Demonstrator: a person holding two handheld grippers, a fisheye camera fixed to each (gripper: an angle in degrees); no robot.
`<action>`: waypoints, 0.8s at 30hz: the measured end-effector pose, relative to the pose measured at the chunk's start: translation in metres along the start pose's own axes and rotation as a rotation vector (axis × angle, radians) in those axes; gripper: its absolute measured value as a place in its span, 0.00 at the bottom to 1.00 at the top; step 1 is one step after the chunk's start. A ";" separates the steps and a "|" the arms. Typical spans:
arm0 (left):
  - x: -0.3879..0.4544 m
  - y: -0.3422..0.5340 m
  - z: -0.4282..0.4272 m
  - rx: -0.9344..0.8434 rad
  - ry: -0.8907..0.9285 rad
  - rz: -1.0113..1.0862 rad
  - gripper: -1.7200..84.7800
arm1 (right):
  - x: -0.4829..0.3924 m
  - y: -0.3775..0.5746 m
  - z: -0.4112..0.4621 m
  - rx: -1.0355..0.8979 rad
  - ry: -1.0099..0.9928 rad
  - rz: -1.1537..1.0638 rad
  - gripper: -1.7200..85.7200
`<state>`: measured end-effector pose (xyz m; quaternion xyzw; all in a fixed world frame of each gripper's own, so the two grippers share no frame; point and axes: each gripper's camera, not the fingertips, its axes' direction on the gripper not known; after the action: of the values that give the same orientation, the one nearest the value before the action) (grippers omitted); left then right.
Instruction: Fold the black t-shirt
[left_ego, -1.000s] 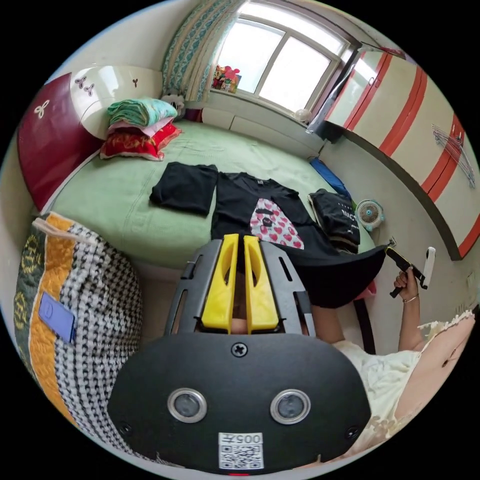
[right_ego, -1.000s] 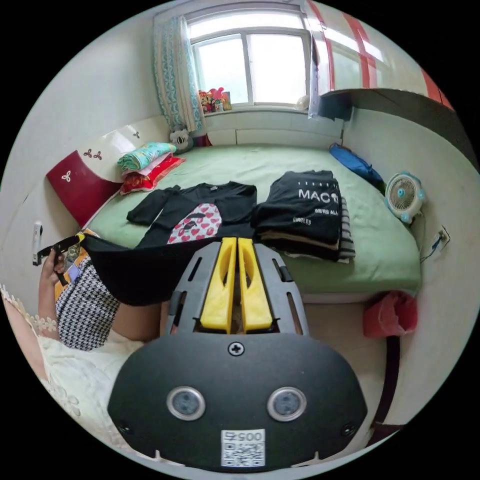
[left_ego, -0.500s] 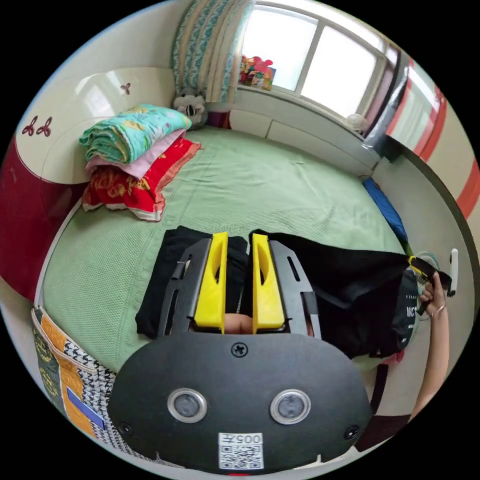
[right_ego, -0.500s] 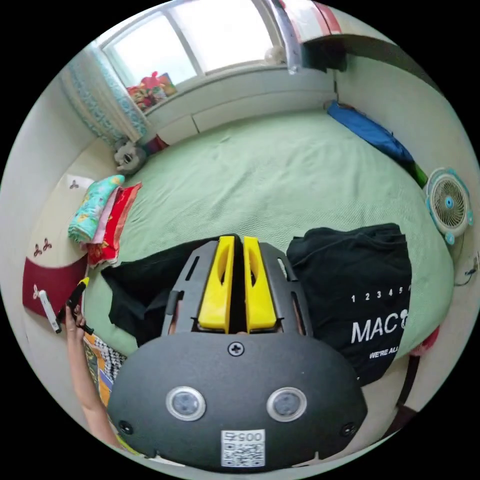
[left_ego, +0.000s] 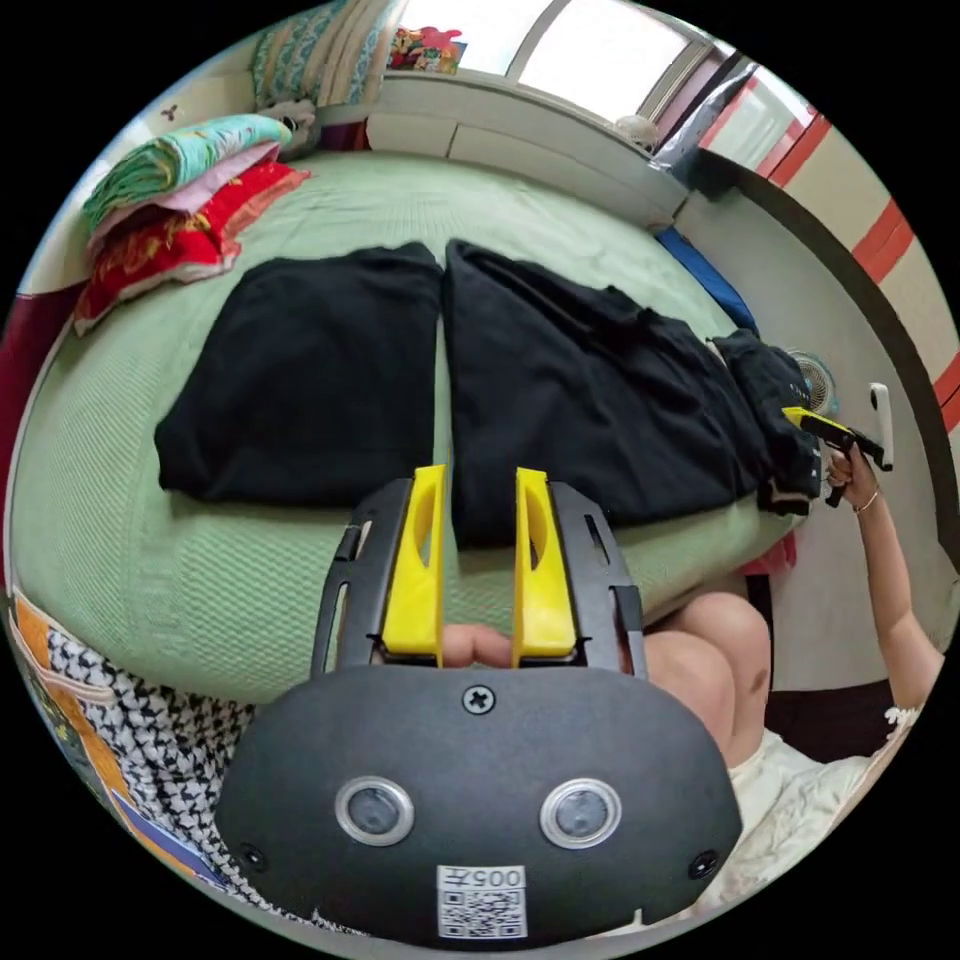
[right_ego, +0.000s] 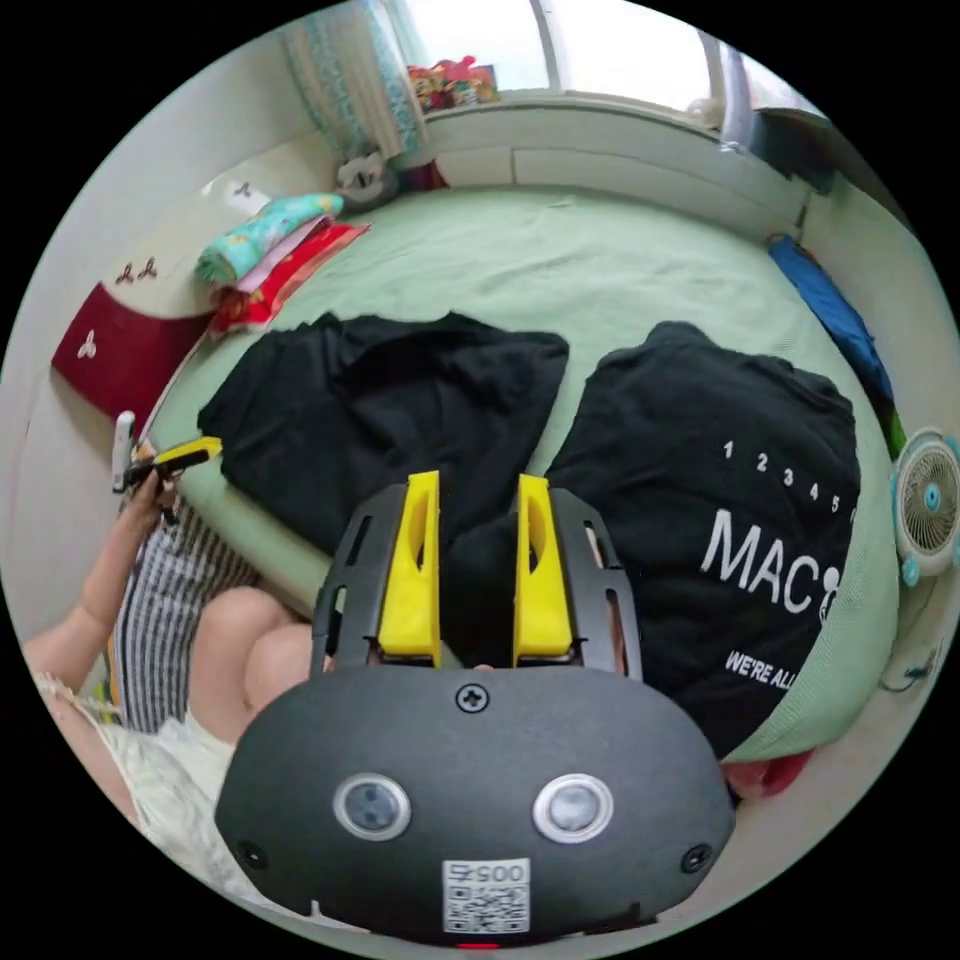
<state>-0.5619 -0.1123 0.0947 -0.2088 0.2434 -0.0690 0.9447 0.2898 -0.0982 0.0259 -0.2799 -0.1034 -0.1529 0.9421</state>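
Hovering over the black t-shirt (left_ego: 590, 400), left claw (left_ego: 480, 500) and right claw (right_ego: 478, 510) released.

T-shirt (left_ego: 590, 400) lies on bed (left_ego: 150, 580) between folded garments (left_ego: 300, 380).

The black t-shirt (left_ego: 590, 400) is seen as soft matt cloth, creased in loose folds, and the folded black garment (left_ego: 310, 375) beside it looks the same. The green bedspread (left_ego: 200, 590) is shown as a finely textured, woven-looking fabric. The left gripper (left_ego: 478, 500) has jaws of smooth, slightly glossy yellow plastic set in matt dark plastic frames, as does the right gripper (right_ego: 477, 510). White print is carried on the matt black cloth of the printed shirt (right_ego: 740, 540). The fan (right_ego: 928, 505) looks like smooth plastic.
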 end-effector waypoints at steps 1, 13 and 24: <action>-0.003 -0.001 0.007 -0.002 0.026 -0.013 0.15 | -0.005 -0.002 0.002 -0.018 0.013 -0.022 0.15; -0.006 -0.049 0.053 -0.046 -0.029 -0.057 0.17 | -0.047 -0.095 0.058 -0.228 0.231 -0.003 0.17; 0.002 -0.080 0.073 -0.078 -0.109 0.019 0.12 | -0.069 -0.160 0.060 -0.300 0.262 -0.067 0.19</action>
<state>-0.5268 -0.1586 0.1861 -0.2464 0.1962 -0.0389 0.9483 0.1633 -0.1761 0.1357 -0.3912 0.0347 -0.2331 0.8896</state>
